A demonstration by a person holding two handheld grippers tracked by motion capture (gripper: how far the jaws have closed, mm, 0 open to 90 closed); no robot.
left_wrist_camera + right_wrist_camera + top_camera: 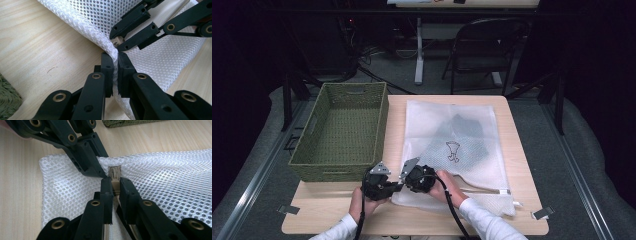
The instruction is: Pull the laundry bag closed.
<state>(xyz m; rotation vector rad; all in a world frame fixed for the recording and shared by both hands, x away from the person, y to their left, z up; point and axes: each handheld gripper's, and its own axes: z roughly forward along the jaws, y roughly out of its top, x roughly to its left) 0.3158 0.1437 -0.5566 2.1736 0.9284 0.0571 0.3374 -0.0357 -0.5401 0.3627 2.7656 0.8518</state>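
Two grippers meet at the near left corner of the white mesh laundry bag (452, 145), right of the wicker basket (341, 131). Left gripper (115, 65) pinches mesh; right gripper (114, 185) clamps the zipper pull (115, 173).

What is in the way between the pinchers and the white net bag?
Nothing visible. The left gripper is shut right on the mesh bag at its corner, and the right gripper is shut on the bag's beige zipper pull just beside it. The green basket stands off to the left, apart from them.
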